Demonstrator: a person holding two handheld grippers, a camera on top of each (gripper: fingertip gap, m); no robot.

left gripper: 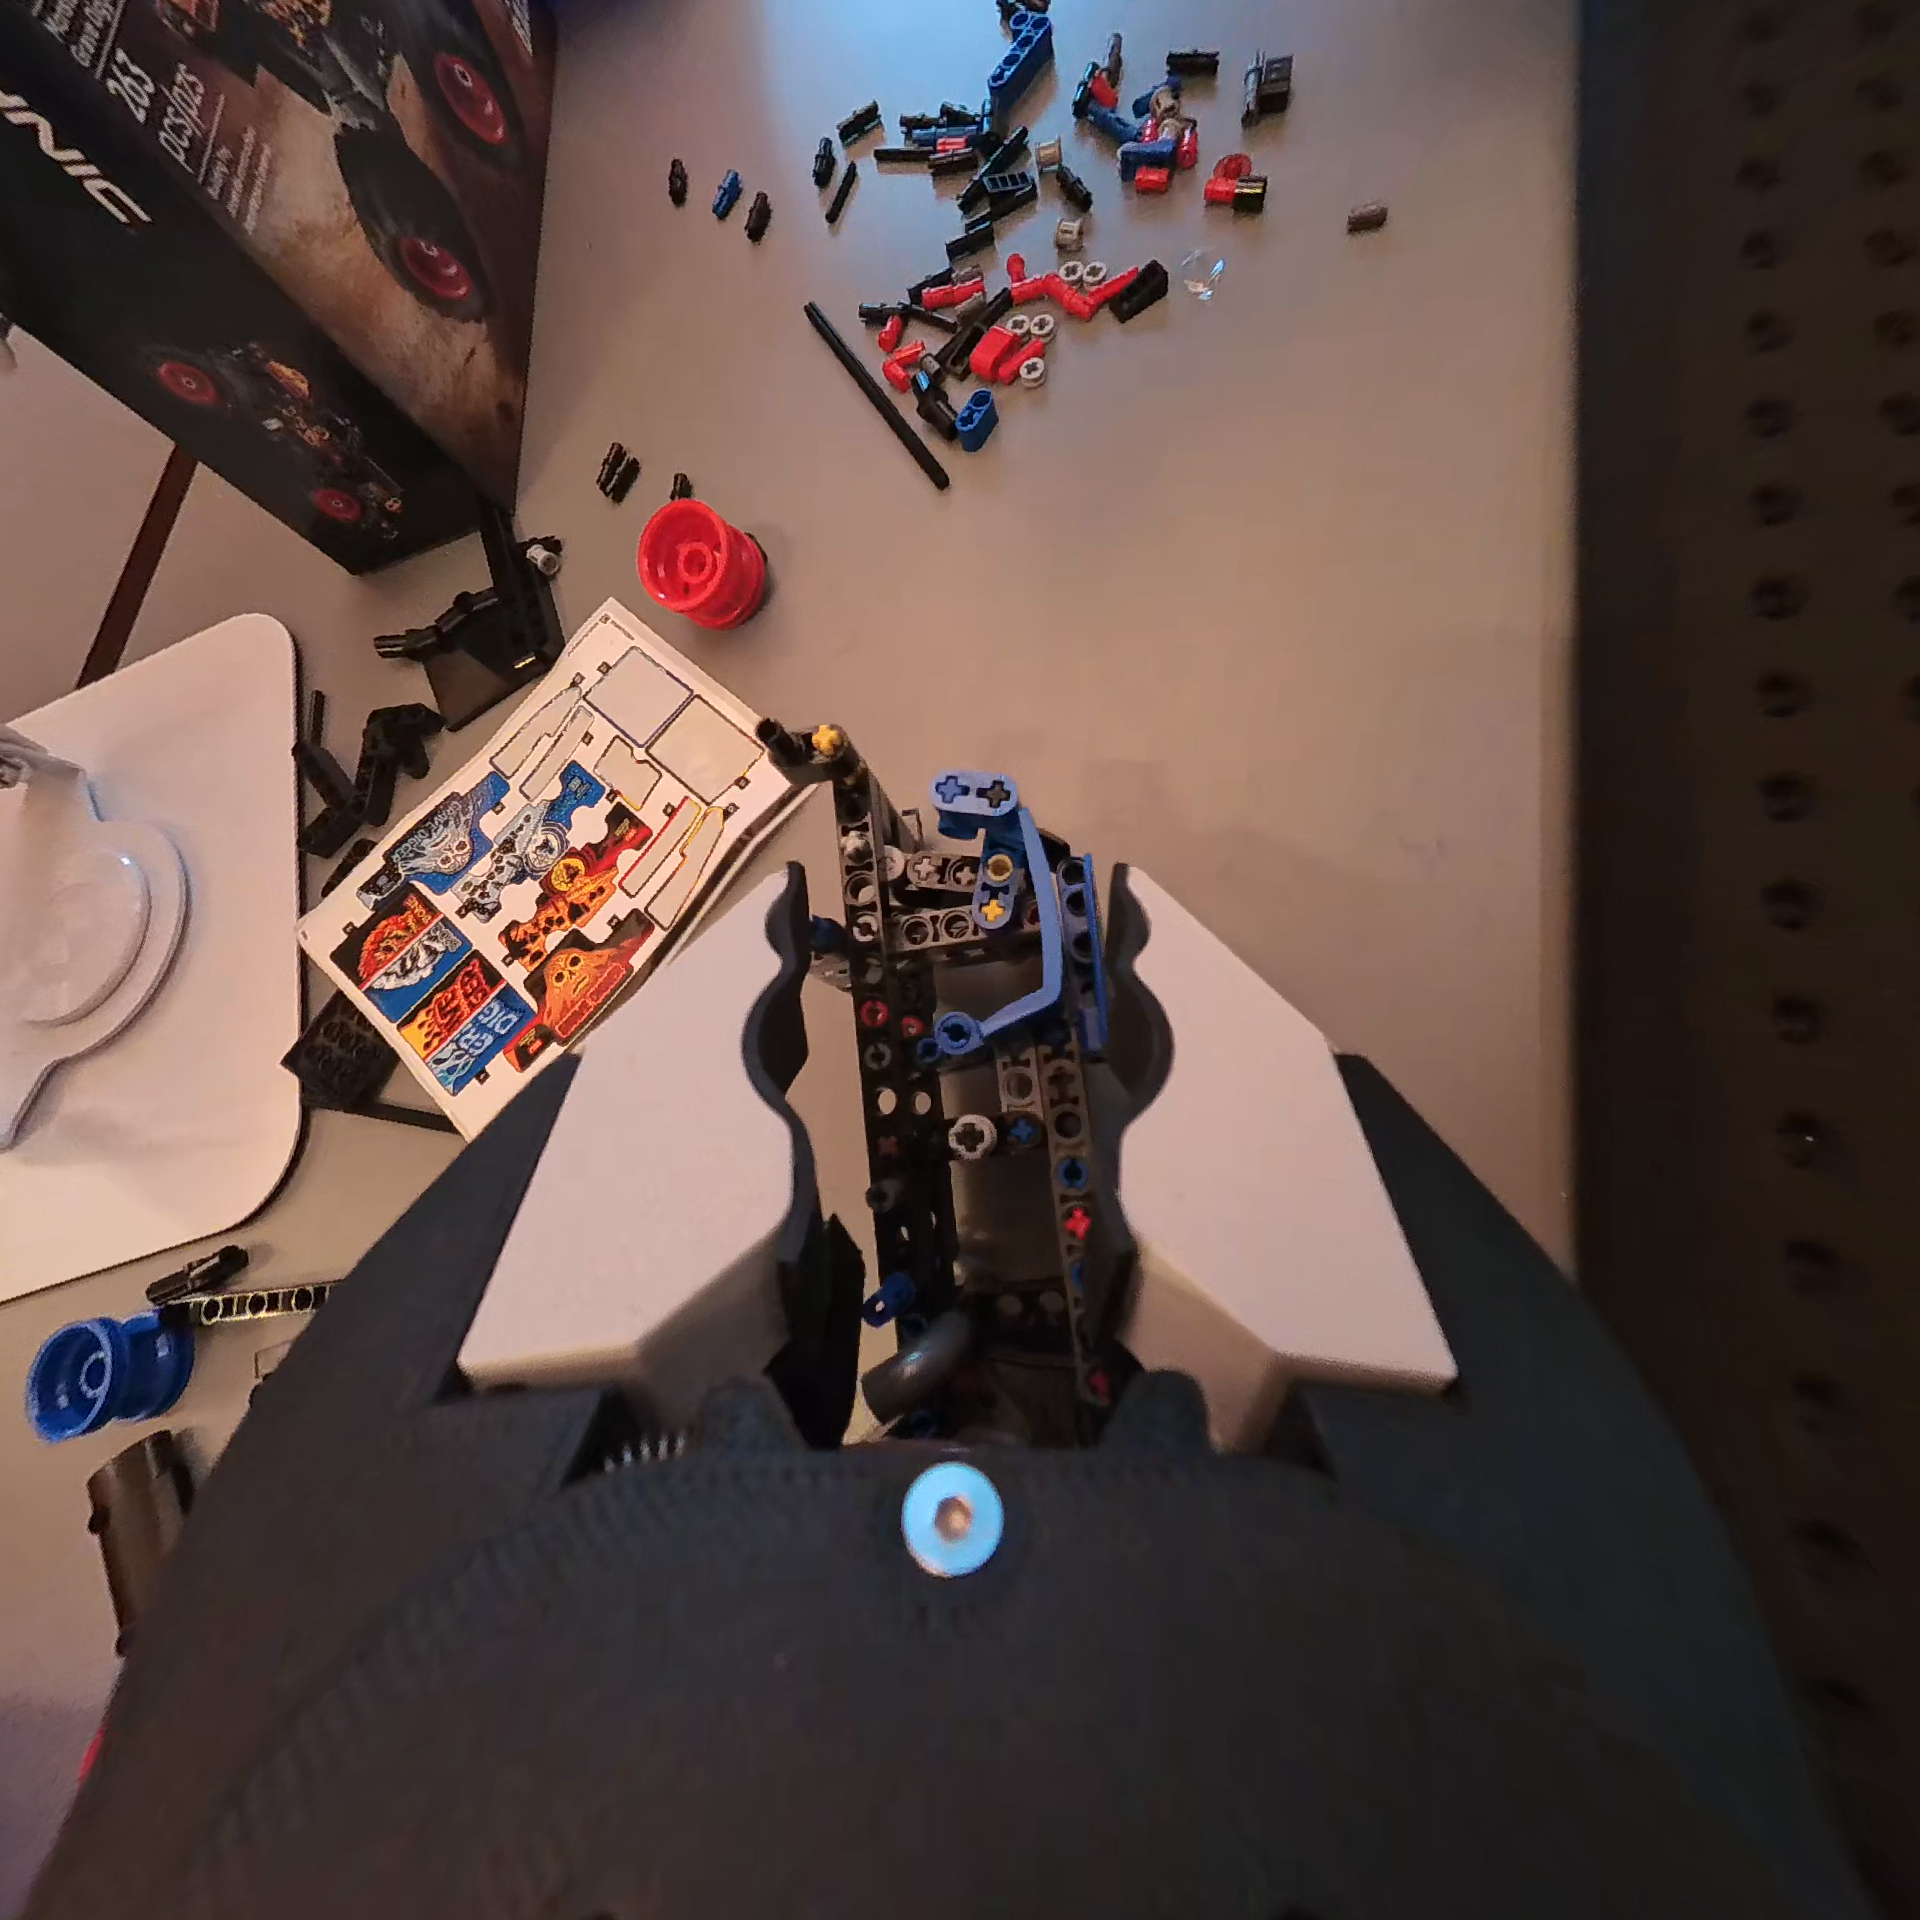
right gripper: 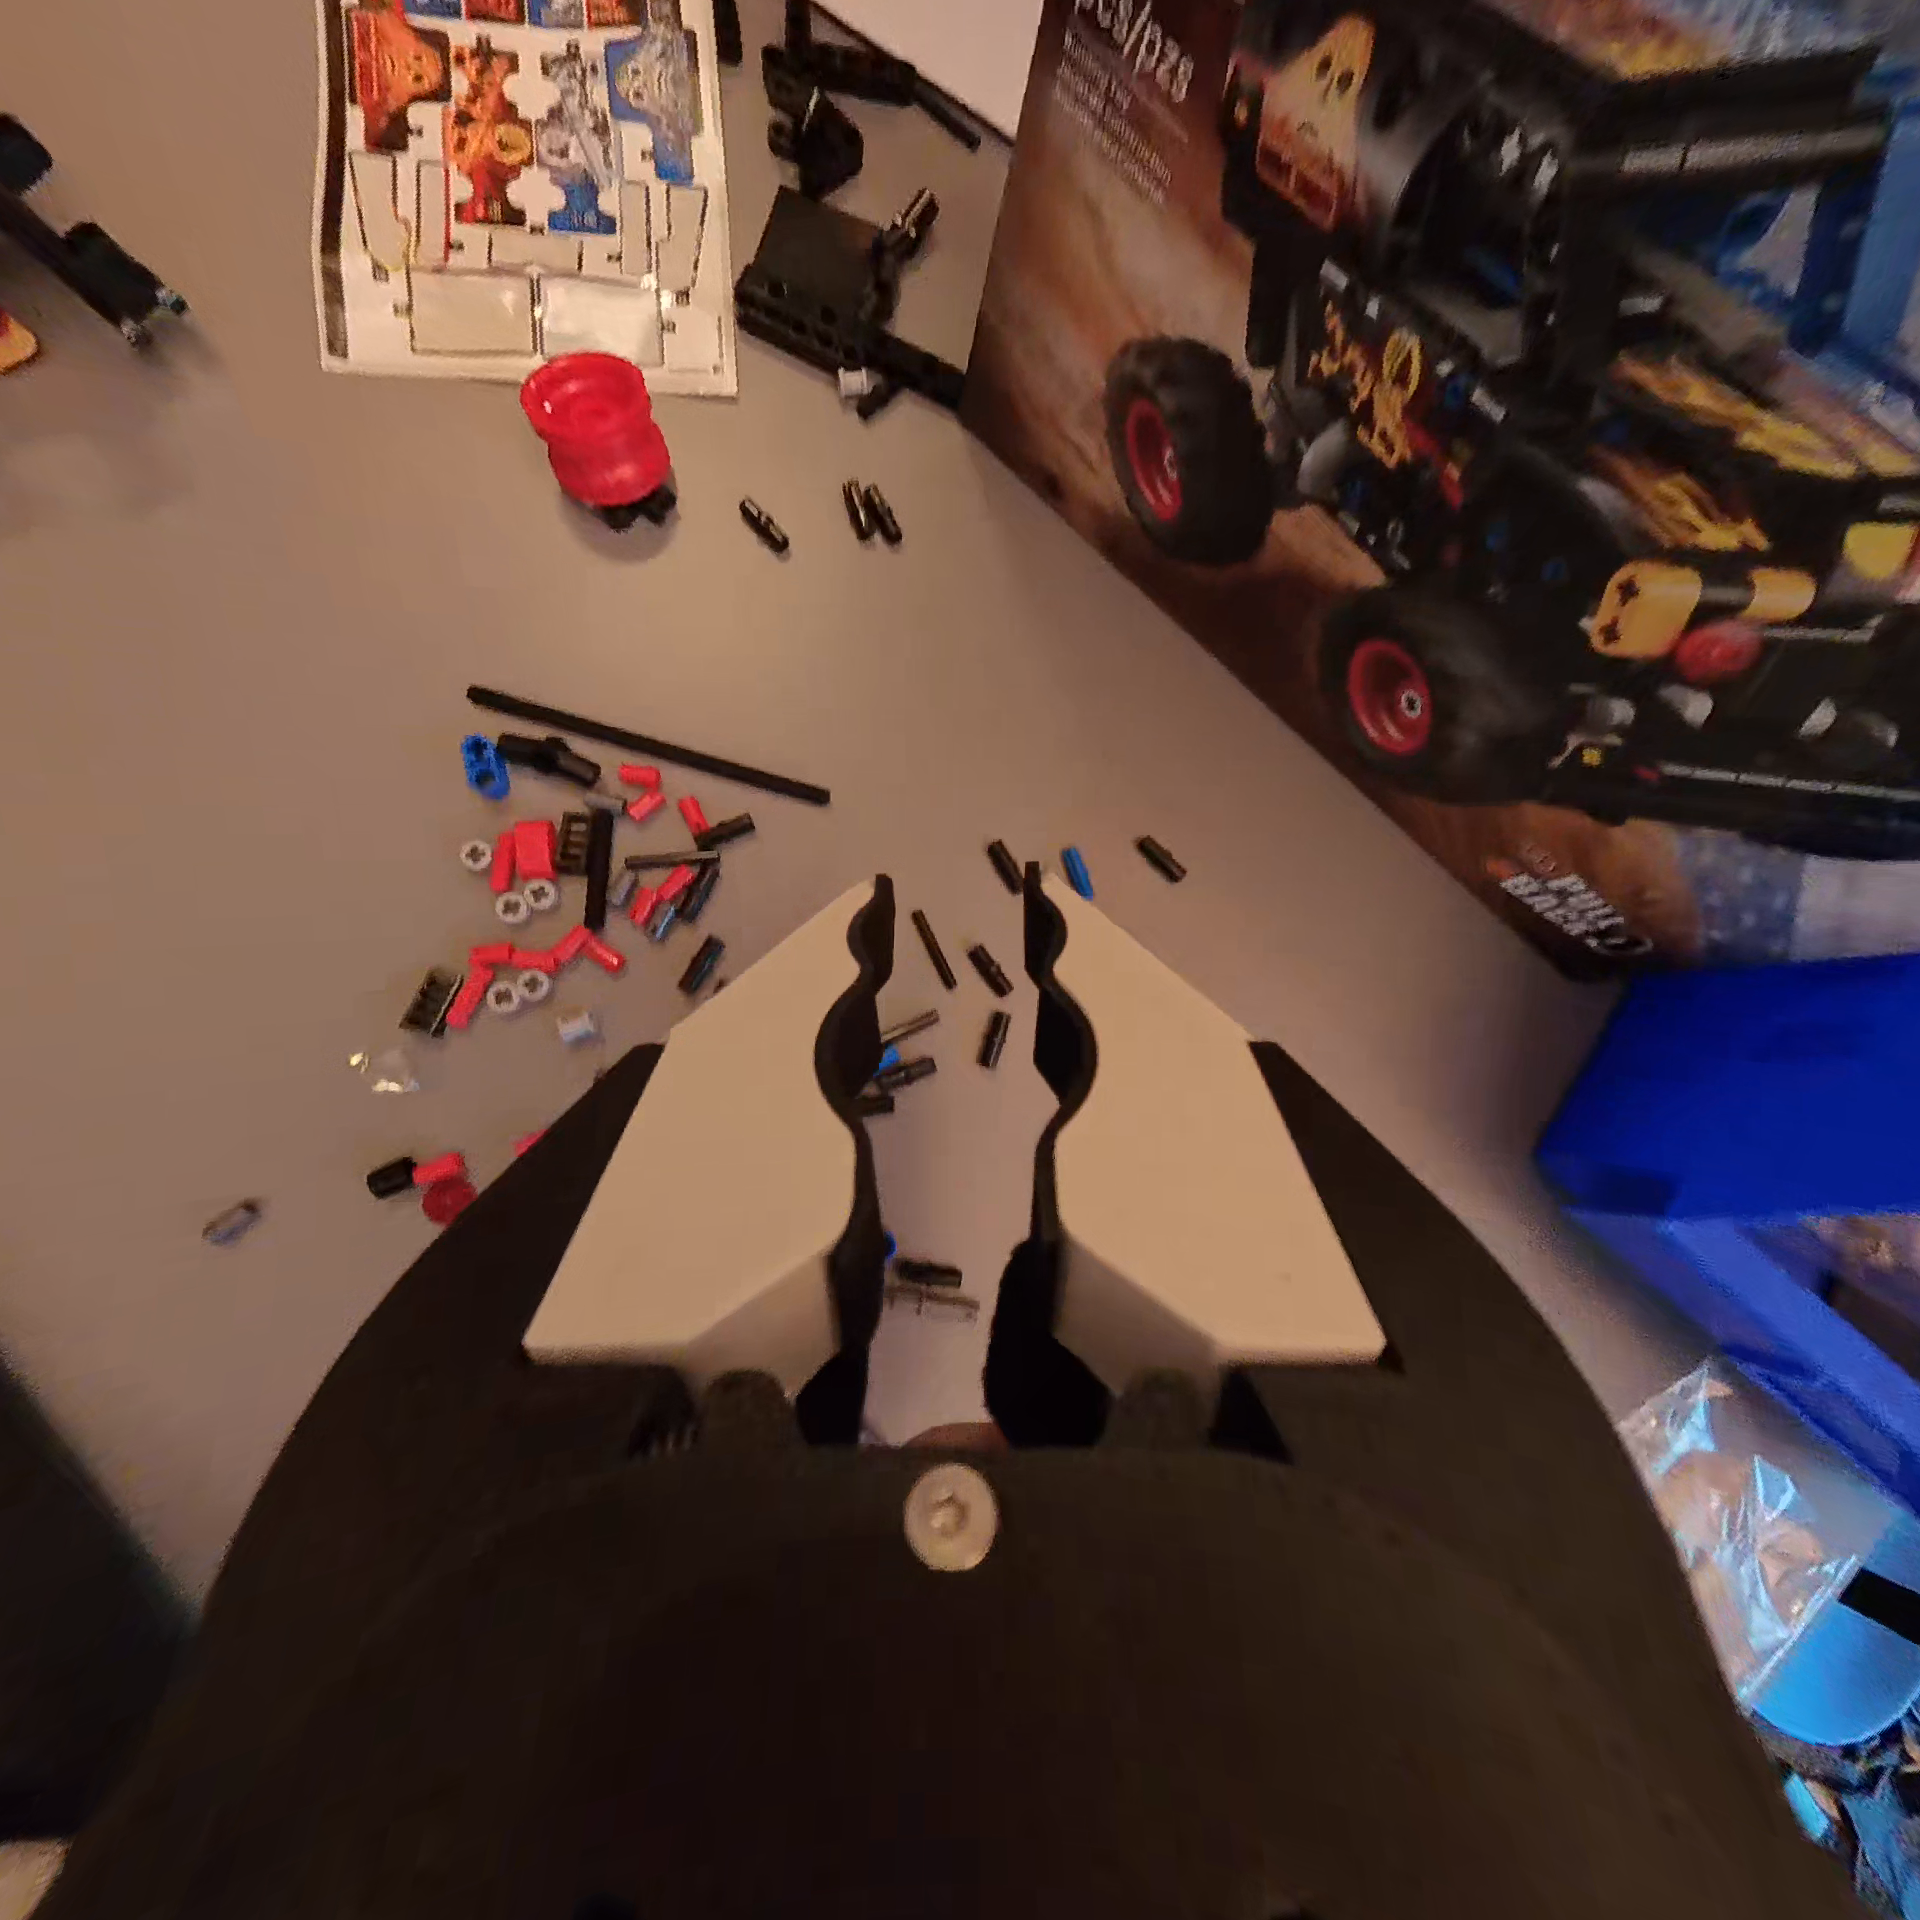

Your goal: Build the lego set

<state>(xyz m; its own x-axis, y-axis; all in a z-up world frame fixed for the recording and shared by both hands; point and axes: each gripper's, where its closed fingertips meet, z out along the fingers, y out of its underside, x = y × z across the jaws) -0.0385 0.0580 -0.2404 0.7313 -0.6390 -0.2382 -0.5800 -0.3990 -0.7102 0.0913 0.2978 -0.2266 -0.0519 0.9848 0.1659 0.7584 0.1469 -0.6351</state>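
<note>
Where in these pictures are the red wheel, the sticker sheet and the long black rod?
red wheel [left gripper: 694,562], left wrist view, on its hub face.
sticker sheet [left gripper: 551,883], left wrist view, on its printed middle.
long black rod [right gripper: 646,744], right wrist view, mid-length.

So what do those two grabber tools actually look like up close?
Both look alike. The left gripper and the right gripper each have a black, textured plastic body with a silver screw in the middle, and two chunky white fingers lined with wavy black pads. No cables or sleeves show.
</note>
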